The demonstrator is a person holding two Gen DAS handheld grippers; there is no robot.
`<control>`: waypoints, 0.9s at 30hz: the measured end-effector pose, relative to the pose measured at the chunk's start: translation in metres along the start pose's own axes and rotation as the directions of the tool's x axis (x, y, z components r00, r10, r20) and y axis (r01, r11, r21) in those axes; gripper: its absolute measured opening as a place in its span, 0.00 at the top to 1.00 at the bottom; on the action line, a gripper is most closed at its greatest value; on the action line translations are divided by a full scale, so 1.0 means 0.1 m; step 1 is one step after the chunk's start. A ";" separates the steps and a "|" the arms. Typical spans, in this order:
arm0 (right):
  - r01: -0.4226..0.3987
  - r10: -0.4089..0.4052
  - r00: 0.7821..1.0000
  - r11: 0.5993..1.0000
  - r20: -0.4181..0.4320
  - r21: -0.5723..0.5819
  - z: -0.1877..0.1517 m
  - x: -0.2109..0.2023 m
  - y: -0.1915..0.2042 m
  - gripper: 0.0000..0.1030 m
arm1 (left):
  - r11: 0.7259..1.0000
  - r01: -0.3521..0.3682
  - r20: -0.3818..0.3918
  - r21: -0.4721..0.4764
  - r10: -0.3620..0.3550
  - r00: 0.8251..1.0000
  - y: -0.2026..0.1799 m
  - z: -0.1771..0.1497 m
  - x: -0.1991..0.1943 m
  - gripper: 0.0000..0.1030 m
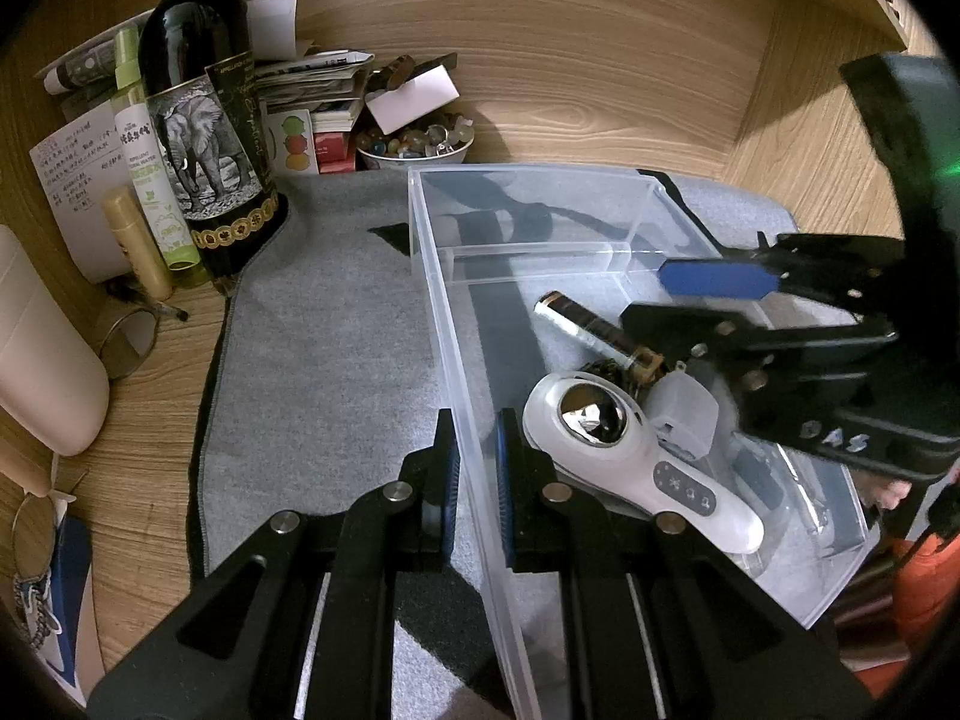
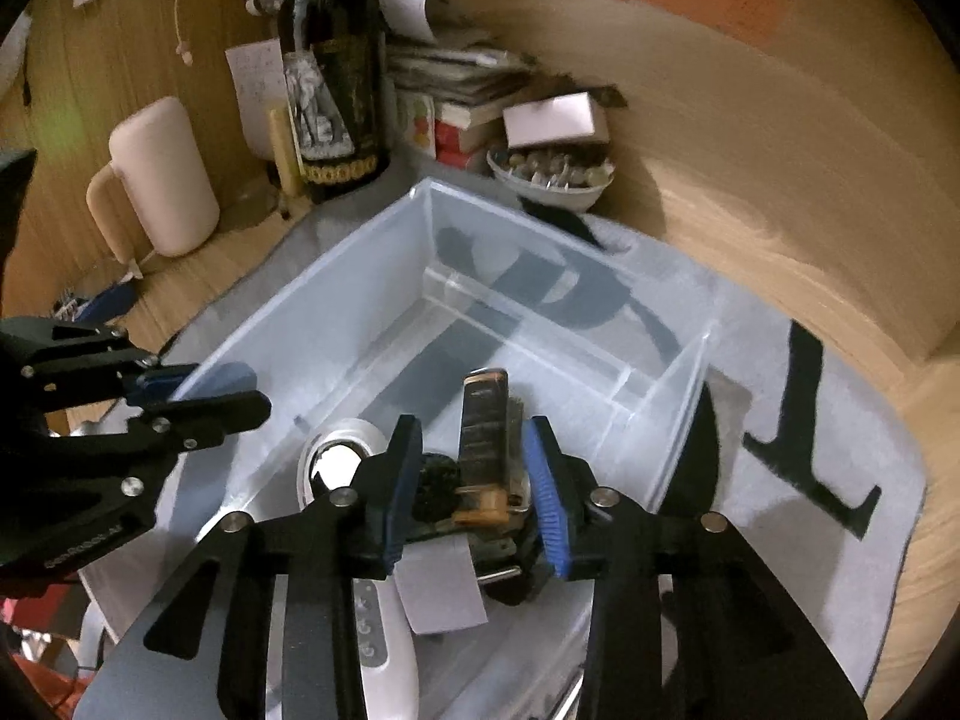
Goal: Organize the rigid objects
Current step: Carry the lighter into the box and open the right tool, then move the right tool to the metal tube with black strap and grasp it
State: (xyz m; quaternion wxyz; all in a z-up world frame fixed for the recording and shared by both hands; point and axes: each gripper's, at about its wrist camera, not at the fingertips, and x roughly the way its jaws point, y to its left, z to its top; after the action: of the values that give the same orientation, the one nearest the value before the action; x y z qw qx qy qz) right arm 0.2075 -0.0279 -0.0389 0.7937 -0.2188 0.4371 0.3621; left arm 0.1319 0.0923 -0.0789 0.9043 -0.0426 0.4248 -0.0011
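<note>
A clear plastic bin [image 1: 540, 171] [image 2: 336, 252] with a divider stands on a grey mat. My left gripper [image 1: 478, 474] [image 2: 240, 390] is shut on the bin's near side wall. Inside lie a white handheld device with a chrome ball [image 1: 600, 438] [image 2: 336, 456], a translucent small case [image 1: 684, 408] and a dark tube with a gold end [image 1: 585, 324] [image 2: 483, 426]. My right gripper [image 2: 474, 480] [image 1: 678, 300] reaches down into the bin. Its blue pads straddle the tube's gold end with a gap on each side, so it is open. The tube rests on the other items.
A dark wine bottle with an elephant label [image 1: 204, 138] [image 2: 336, 96], a green spray bottle [image 1: 147, 162], a bowl of marbles [image 1: 414, 147] [image 2: 552, 177] and stacked papers stand behind the bin. A cream jug [image 2: 162, 180] sits left. Wooden walls close the back and right.
</note>
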 end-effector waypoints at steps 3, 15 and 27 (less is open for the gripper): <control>0.009 -0.009 0.999 1.000 0.038 0.012 0.01 -0.13 -0.04 0.68 | 1.000 0.001 0.000 -0.001 -0.001 1.000 0.00 0.00 0.00 0.90; 0.078 -0.096 0.981 0.991 0.170 0.112 -0.20 -0.78 -0.39 0.64 | 1.000 0.002 0.000 -0.002 -0.002 1.000 0.00 0.00 0.00 0.90; 0.133 -0.142 0.989 0.974 0.039 0.184 -0.89 -0.75 -0.51 0.63 | 1.000 0.001 0.000 0.000 -0.001 1.000 0.00 0.00 0.00 0.90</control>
State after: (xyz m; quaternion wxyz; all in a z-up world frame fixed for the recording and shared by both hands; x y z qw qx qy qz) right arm 0.1720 -0.1482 -0.0196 0.8445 -0.1661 0.4312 0.2706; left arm 0.1321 0.0923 -0.0790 0.9044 -0.0430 0.4245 -0.0014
